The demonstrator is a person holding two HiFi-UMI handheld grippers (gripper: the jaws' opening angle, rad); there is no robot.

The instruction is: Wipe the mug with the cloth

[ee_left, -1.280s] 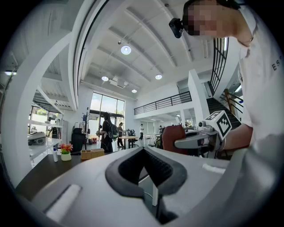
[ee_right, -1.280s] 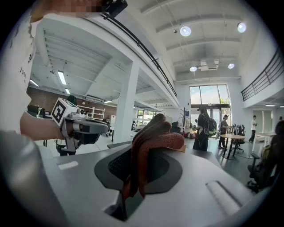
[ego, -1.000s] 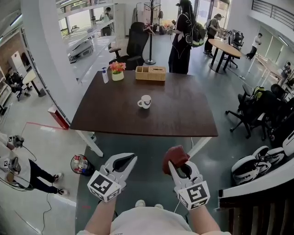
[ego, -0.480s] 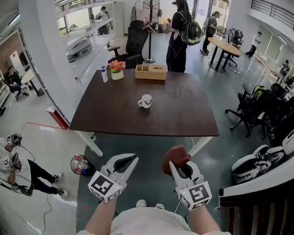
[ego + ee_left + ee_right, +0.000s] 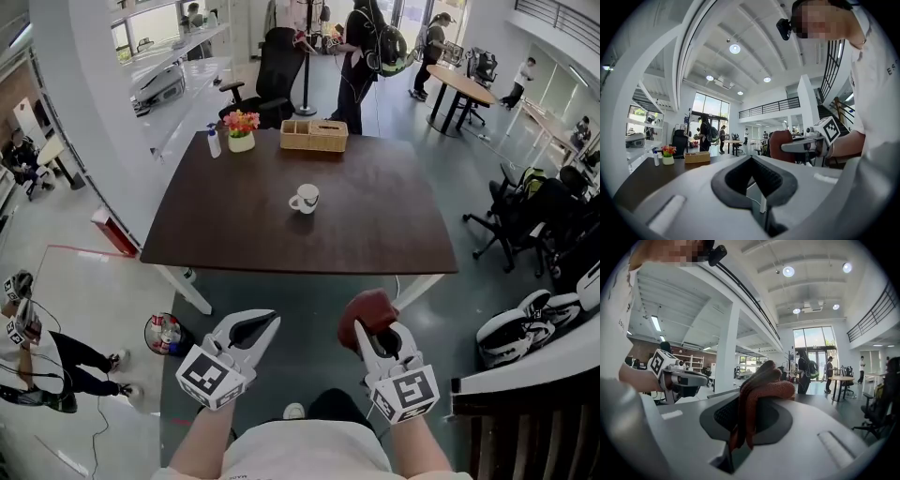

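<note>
Near the centre of the frame, the white mug (image 5: 304, 199) stands alone on the dark surface (image 5: 234, 234), in the same spot as a second ago, while the surface now fills slightly more of the head view and a dark trouser leg has swung in at the bottom edge; I read that as the person stepping forward to close the gap. At lower right the right claw (image 5: 370, 333) has risen a little and keeps its jaws clamped on the bunched red cloth (image 5: 366, 307), which its own view shows pinched between the pads (image 5: 723, 414). At lower left the left claw (image 5: 267, 321) is closed with nothing in it. Both claws hang well short of the surface's near edge, so wiping has not begun; the approach comes first, and the left claw would probably need to open to steady the mug
</note>
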